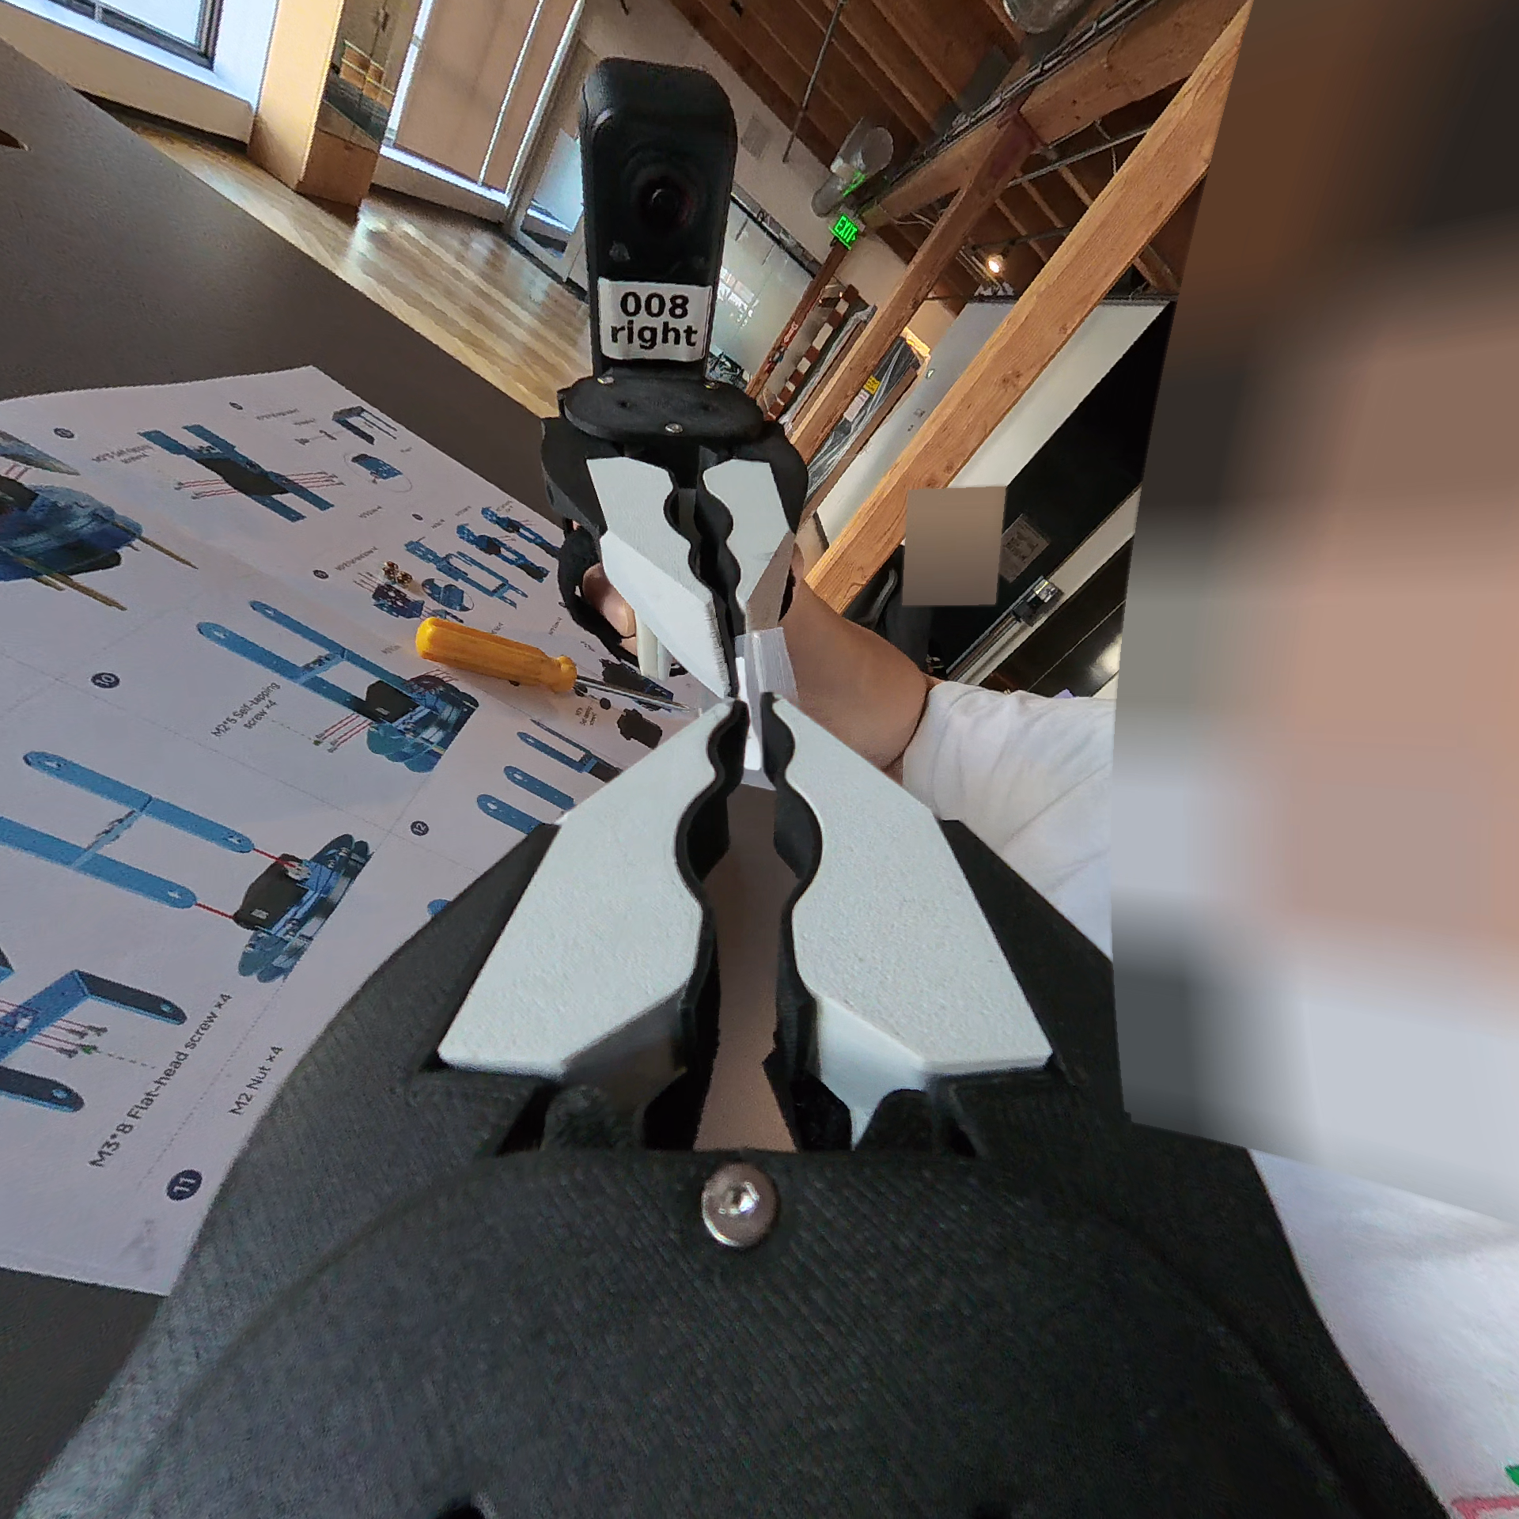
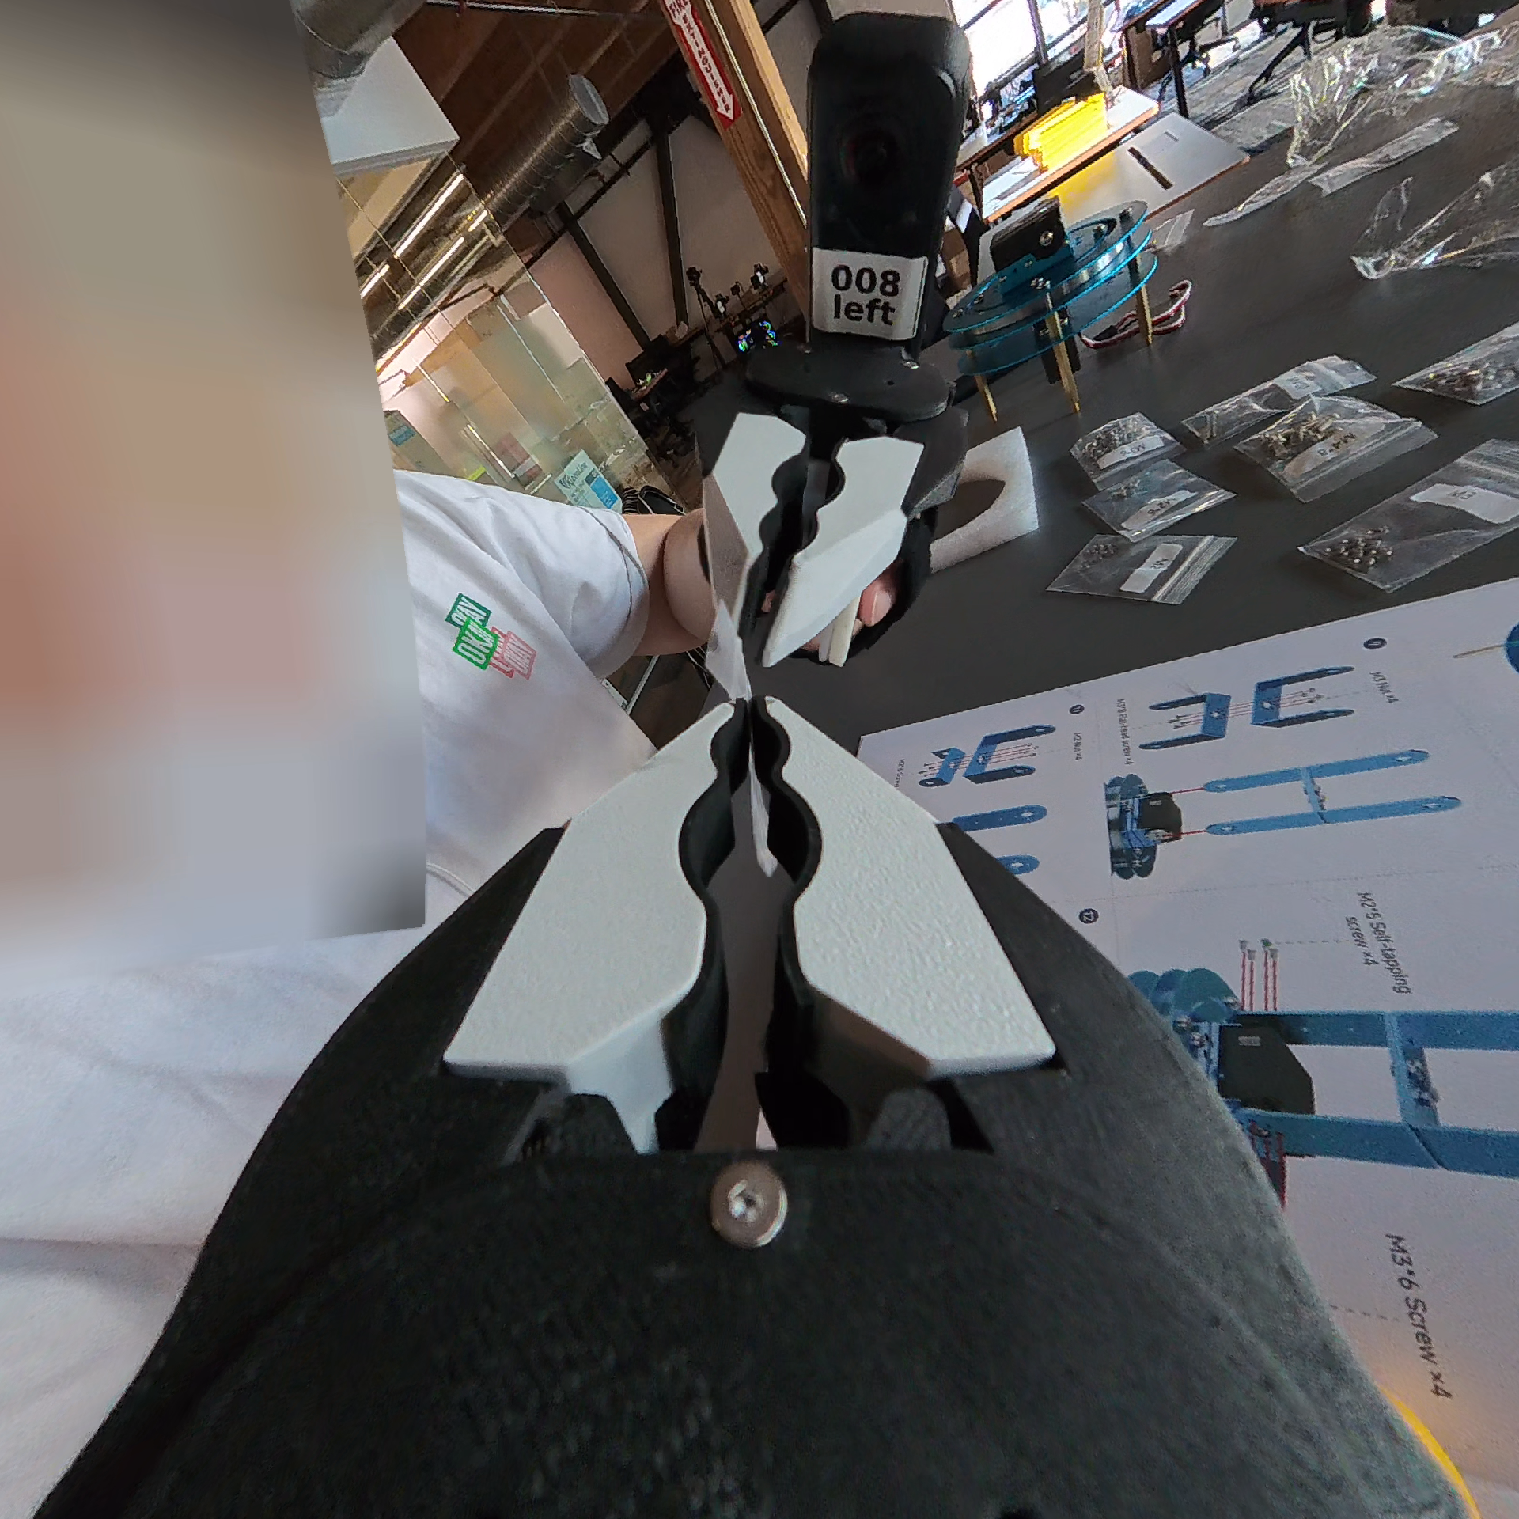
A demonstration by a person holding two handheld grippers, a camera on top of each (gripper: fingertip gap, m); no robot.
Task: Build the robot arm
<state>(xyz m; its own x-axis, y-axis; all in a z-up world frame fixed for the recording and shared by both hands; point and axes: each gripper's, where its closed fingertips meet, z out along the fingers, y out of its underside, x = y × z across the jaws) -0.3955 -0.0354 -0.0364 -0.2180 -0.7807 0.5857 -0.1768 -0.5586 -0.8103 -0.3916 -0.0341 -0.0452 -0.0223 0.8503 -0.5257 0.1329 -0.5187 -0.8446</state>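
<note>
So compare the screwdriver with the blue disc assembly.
The screwdriver lies flat on the instruction sheet; the blue disc assembly stands on thin legs on the bare dark table. The screwdriver is one yellow-handled tool; the assembly is stacked clear blue discs with a black block on top. Neither hand-held gripper touches either.

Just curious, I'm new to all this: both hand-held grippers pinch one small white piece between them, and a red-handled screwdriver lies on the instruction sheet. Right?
Nearly. The screwdriver has a yellow handle, not red; the left wrist view shows it on the instruction sheet. The left hand-held gripper and right hand-held gripper do pinch one small white piece.
</note>
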